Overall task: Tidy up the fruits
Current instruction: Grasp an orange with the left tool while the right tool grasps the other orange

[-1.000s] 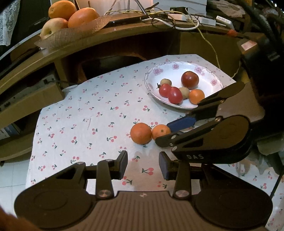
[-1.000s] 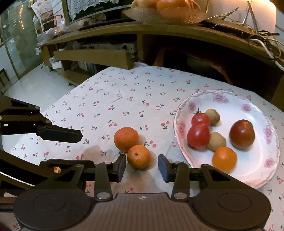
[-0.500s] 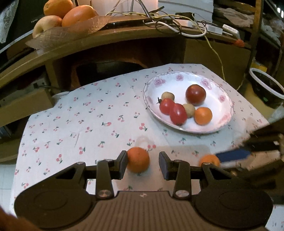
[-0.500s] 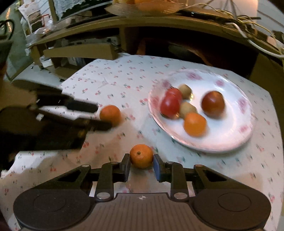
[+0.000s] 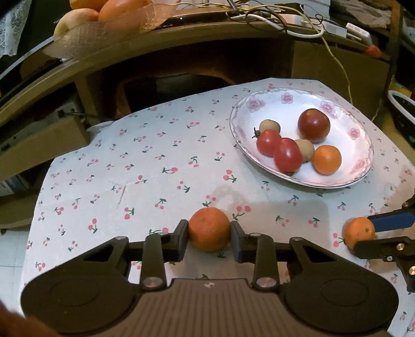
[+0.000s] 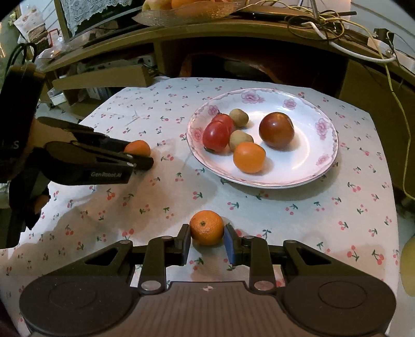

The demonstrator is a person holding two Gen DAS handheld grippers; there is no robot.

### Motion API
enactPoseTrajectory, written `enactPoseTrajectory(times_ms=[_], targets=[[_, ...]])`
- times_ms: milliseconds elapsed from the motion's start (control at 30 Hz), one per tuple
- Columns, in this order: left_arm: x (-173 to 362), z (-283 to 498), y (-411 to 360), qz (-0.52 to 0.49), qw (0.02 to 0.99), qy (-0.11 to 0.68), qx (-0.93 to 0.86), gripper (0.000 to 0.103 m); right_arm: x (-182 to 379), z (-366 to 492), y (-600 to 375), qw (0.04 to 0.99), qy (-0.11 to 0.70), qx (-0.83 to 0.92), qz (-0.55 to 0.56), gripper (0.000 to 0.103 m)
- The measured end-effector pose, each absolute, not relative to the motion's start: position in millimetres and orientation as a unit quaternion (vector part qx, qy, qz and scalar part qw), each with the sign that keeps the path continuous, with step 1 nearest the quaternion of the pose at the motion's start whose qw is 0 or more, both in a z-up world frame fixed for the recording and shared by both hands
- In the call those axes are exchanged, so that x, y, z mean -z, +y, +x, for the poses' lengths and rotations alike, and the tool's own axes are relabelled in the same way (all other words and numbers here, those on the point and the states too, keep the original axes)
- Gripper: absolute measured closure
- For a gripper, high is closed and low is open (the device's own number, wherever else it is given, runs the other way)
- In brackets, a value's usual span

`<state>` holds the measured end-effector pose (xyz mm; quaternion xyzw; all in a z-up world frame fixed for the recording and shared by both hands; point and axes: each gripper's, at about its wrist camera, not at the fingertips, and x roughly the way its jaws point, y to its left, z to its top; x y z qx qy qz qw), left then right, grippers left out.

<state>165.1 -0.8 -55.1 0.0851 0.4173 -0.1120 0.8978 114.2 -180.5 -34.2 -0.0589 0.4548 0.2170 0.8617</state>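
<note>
My left gripper is shut on a larger orange low over the cherry-print cloth; it also shows in the right wrist view between the left fingers. My right gripper is shut on a smaller orange, also seen in the left wrist view. A flowered white plate holds two red tomatoes, a dark tomato, an orange and two kiwis. The plate also shows in the left wrist view.
A wooden desk stands behind the table with a tray of large fruit and tangled cables. A wooden shelf sits at the back left. The cloth's edges drop to the floor.
Both grippers have closed on their oranges: the right one first, then the left around the larger orange. The right gripper has drawn its orange away to the right of the other.
</note>
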Motion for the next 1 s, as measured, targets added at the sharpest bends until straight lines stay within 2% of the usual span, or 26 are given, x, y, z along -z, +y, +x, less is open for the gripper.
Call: enactPoseTrajectory(times_ms=[200, 467, 867, 1000], targets=[[47, 148, -5, 0.087, 0.895, 0.419, 0.127, 0.065, 33, 115, -182, 0.862, 0.455, -0.215, -0.062, 0.075], [31, 82, -18, 0.120, 0.881, 0.422, 0.176, 0.065, 19, 84, -181, 0.868, 0.442, -0.213, -0.079, 0.075], [45, 34, -40, 0.157, 0.863, 0.426, 0.220, 0.064, 29, 27, -178, 0.861, 0.454, -0.198, -0.115, 0.075], [44, 33, -37, 0.153, 0.861, 0.433, 0.219, 0.060, 32, 28, -180, 0.858, 0.464, -0.193, -0.107, 0.073]])
